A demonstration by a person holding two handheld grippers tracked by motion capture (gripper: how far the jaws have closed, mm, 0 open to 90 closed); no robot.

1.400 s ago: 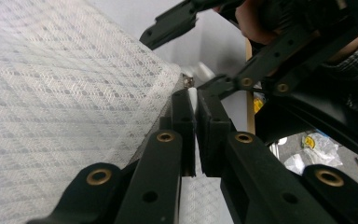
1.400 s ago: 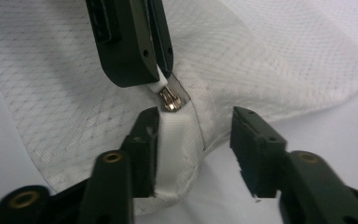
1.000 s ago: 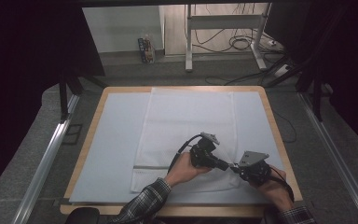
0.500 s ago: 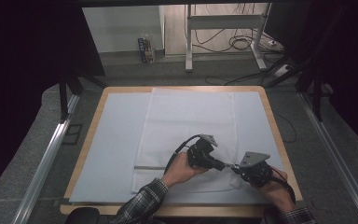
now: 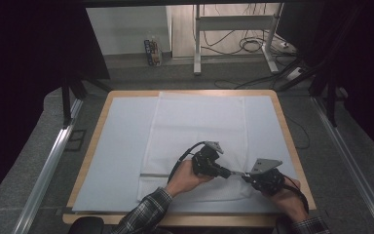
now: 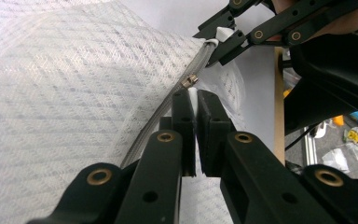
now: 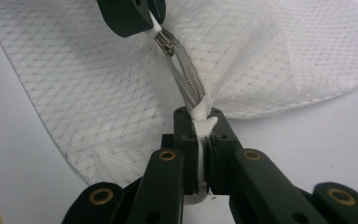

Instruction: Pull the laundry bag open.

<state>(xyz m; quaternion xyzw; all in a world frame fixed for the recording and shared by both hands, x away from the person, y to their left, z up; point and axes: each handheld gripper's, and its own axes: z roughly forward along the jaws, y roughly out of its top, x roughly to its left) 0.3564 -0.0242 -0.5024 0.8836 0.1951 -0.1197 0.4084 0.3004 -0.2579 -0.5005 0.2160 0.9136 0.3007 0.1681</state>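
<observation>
**White on white, mostly**

We've got a white mesh bag (image 5: 197, 131) with a diamond weave, a grey zipper (image 7: 186, 81) with a silvery metal slider (image 7: 164, 45), and black grippers with brass-coloured rivets. The table (image 5: 285, 126) is pale wood under a light blue-grey mat (image 5: 117, 146). Our sleeves (image 5: 146, 214) are dark plaid.

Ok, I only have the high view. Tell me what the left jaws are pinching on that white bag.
Observer: The left gripper is shut on a white pull tab, right beside the metal zipper slider.
Operator: Now give me the right one.
Observer: The right gripper is shut on the white fabric end of the grey zipper.
Operator: Describe the cloth up close.
Observer: It is a mesh bag with a fine diamond weave, and the zipper runs taut between the two grippers.
</observation>
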